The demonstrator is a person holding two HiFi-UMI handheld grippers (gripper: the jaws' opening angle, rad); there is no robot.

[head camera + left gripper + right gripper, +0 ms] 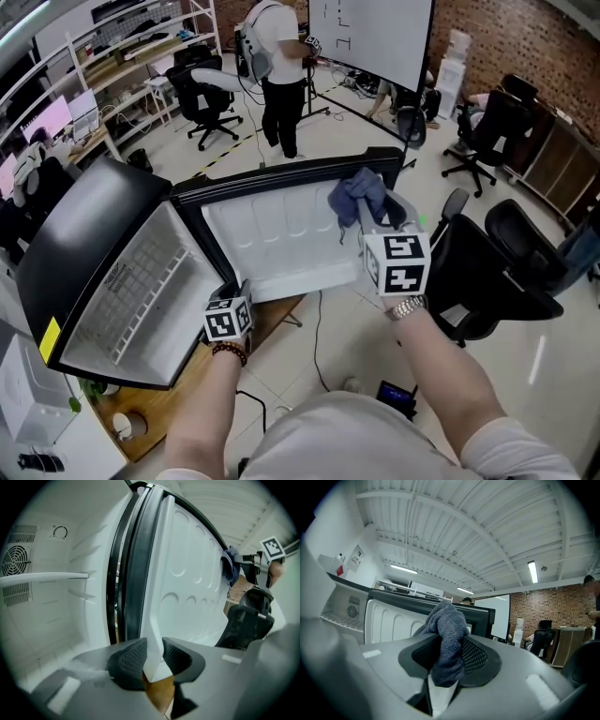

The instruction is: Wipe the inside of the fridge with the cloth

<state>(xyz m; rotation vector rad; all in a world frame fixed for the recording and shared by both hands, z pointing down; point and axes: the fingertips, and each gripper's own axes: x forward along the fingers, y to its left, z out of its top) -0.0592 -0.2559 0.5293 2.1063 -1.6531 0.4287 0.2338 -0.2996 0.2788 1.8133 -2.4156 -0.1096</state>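
The black fridge (89, 244) stands at the left with its white inside (141, 281) exposed and its door (281, 234) swung wide. My left gripper (230, 317) is shut on the door's white lower edge (152, 639), whose rim sits pinched between the ribbed pads (133, 658). My right gripper (380, 225) is shut on a blue-grey cloth (359, 192) held up against the far end of the door's inner liner. In the right gripper view the cloth (447, 630) bulges out between the jaws, with the door (393, 620) just beyond. The left gripper view also shows the cloth (229, 566) at the door's end.
Black office chairs (487, 272) crowd the right side, close to my right arm. A person (279, 66) stands at the back near a whiteboard (375, 37). The fridge rests on a wooden table (272, 323). Shelving and desks line the left wall.
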